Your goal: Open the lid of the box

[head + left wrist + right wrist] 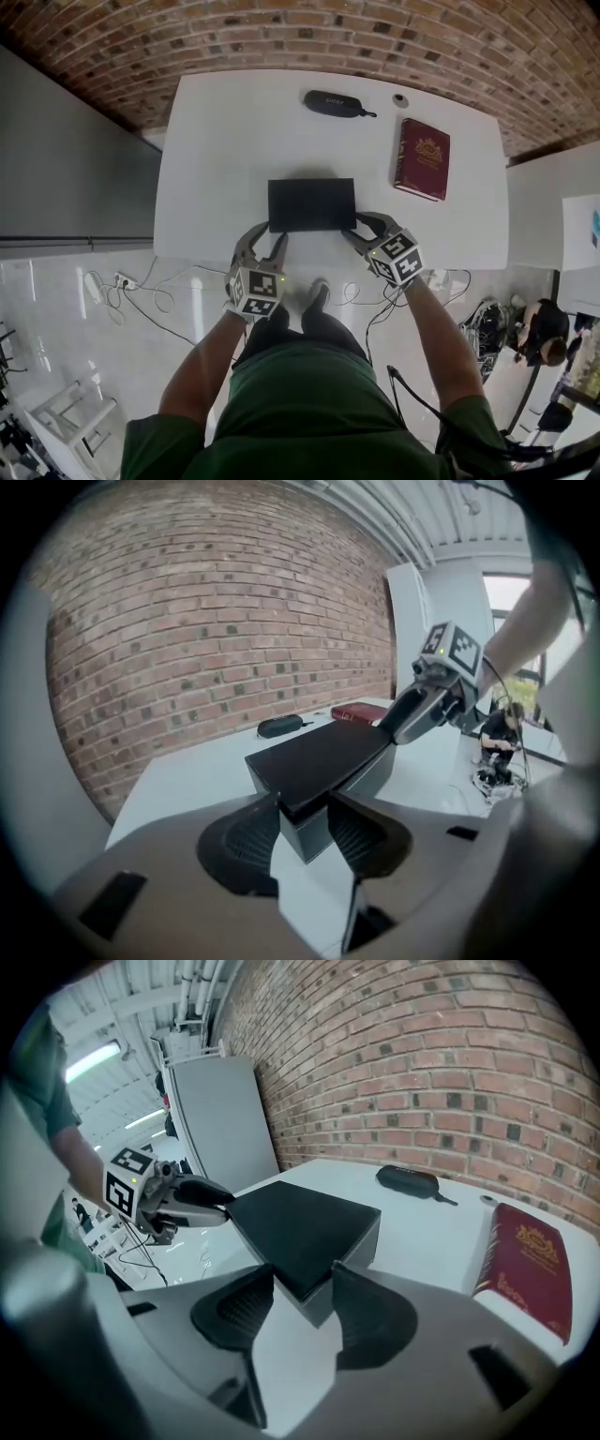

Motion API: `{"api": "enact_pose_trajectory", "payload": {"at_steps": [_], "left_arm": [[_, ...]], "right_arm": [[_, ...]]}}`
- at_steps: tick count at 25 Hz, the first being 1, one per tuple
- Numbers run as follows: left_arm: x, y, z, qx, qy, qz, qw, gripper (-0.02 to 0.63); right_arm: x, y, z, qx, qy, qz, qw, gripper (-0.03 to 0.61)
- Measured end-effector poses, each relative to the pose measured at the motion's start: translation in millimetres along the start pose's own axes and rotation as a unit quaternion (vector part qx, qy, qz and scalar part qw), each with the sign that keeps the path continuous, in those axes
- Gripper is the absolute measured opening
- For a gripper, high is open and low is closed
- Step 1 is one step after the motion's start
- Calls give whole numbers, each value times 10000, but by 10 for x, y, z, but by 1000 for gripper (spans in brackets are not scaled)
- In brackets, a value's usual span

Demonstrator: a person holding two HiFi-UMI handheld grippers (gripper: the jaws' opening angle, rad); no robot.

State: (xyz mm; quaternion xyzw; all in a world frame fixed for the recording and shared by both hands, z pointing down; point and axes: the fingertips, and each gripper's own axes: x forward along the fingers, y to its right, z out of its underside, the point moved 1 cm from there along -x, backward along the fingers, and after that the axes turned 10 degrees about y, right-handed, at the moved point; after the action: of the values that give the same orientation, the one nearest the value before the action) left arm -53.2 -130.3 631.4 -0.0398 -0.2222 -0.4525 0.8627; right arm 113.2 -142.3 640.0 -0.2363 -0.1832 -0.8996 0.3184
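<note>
A flat black box point(311, 204) lies shut near the front edge of the white table point(216, 141). My left gripper point(269, 236) straddles its near left corner. In the left gripper view the lid corner point(323, 752) sits between the two pads of that gripper point(302, 801), and both tips touch it. My right gripper point(361, 228) holds the near right corner the same way. In the right gripper view that gripper point(303, 1267) has both pads against the lid point(300, 1227). Each gripper view also shows the other gripper at the box's far corner.
A dark red book point(422, 157) lies to the right of the box. At the back of the table are a black glasses case point(333, 103) and a small round object point(400, 99). A brick wall runs behind, a grey cabinet point(75, 178) stands left, and cables point(141, 291) lie on the floor.
</note>
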Motion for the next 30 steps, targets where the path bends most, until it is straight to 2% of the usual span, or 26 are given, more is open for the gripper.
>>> {"api": "enact_pose_trajectory", "payload": {"at_steps": [4, 11, 14, 19, 25, 30], "left_arm": [[0, 3, 15, 148, -19, -41, 9999, 155], [7, -68, -85, -175, 139, -4, 9997, 160], [-22, -77, -120, -323, 185, 46, 9993, 160], [-57, -118, -282, -567, 504, -17, 9971, 161], [-60, -276, -594, -549, 843, -117, 9949, 156], [-16, -390, -822, -460, 1041, -184, 9933, 147]], "right_arm": [[-7, -3, -9, 9, 17, -3, 10000, 196], [-19, 7, -92, 425, 235, 2, 9988, 201], [-45, -15, -126, 317, 244, -7, 9992, 210], [-128, -34, -245, -78, 381, 41, 9992, 218], [-140, -100, -419, -437, 537, 88, 9976, 213], [-120, -156, -468, -451, 622, 112, 9970, 201]]}}
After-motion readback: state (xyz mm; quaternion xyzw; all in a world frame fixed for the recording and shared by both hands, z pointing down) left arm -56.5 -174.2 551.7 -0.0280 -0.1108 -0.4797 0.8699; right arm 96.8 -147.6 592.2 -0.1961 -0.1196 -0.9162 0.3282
